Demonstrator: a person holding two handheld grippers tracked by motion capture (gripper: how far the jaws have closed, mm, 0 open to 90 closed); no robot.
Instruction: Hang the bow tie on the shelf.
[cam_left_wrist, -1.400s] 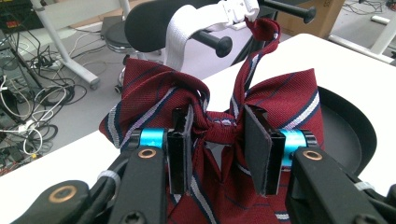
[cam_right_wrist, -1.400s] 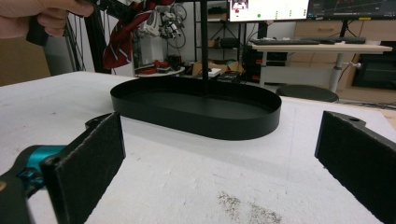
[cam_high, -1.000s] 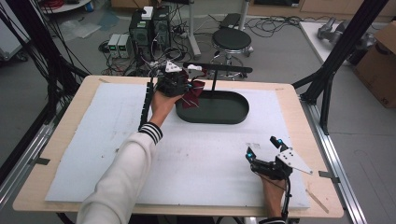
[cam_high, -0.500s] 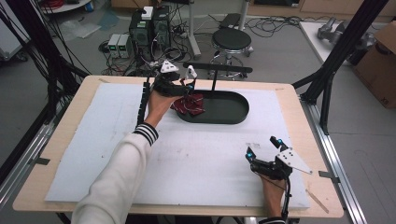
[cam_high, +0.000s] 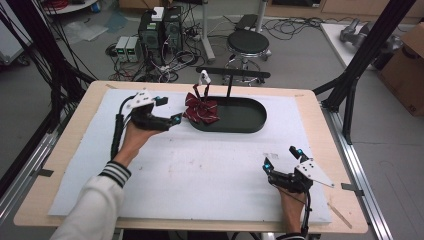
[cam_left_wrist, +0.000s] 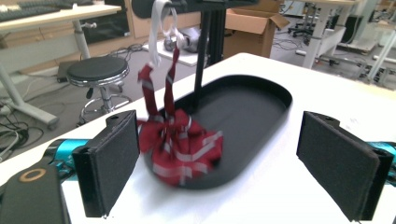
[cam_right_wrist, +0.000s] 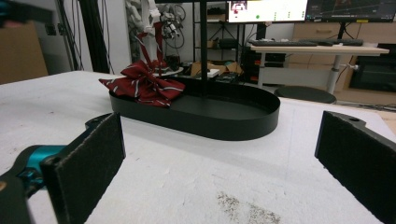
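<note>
One red bow tie beyond the open left jaws

Readable text: none on any surface.
Far wide monitor screen: shows graphics, but its writing is too small to read.

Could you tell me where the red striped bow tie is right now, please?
In the high view, the red striped bow tie lies at the left end of the black oval tray, draped over its rim and hanging from the stand's hook, just right of the open left claw.
</note>
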